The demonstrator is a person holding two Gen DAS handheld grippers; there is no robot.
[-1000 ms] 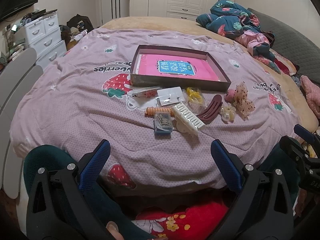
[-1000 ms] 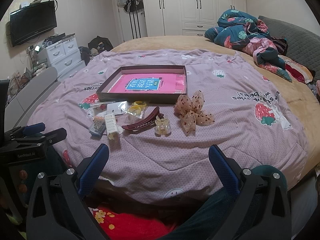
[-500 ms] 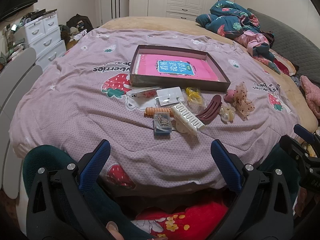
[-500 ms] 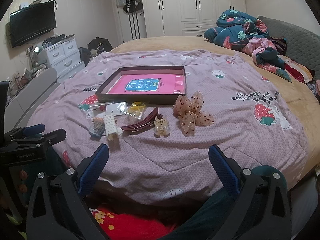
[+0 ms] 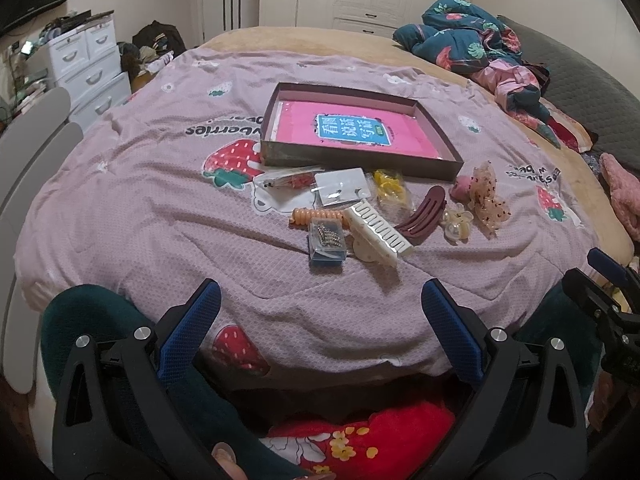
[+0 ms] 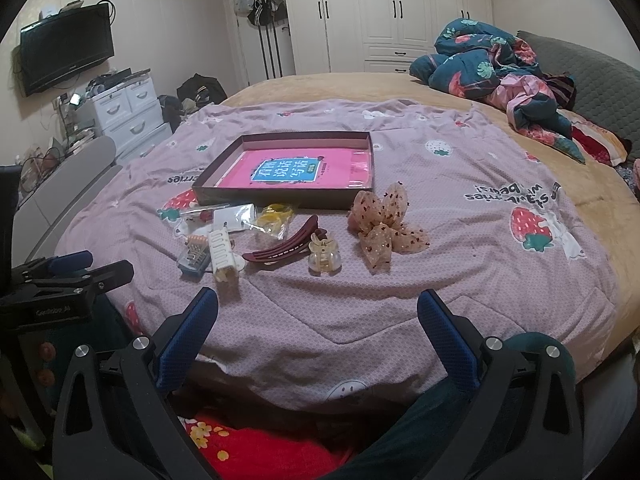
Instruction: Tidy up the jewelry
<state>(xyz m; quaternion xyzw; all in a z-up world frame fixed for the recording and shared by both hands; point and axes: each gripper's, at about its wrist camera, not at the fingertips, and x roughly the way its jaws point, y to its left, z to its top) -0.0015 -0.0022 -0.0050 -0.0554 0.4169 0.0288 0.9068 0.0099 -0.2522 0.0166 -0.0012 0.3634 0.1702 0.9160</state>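
- The jewelry and hair pieces lie in a loose cluster on the strawberry bedspread (image 5: 132,216), just in front of the shallow box (image 5: 451,148), whose pink-lined floor holds none of them.
- Nearest my left side sit the clear case of small clips (image 5: 327,242), the cream comb clip (image 5: 378,230) touching it, and the orange coil tie (image 5: 316,215) just behind.
- Toward my right lie the maroon claw clip (image 6: 286,247), the clear flower clip (image 6: 324,257) and the dotted tulle bow (image 6: 382,228); small plastic packets (image 6: 236,218) lie close to the box wall.
- Over the past second both views have crept slightly closer to the cluster, and nothing on the bed has shifted, so I judge the sorting has not begun.
- My left gripper (image 5: 320,312) hangs low at the bed's near edge, fingers spread wide, holding nothing.
- My right gripper (image 6: 318,312) hangs level beside it, aimed at the cluster, fingers equally spread and empty.
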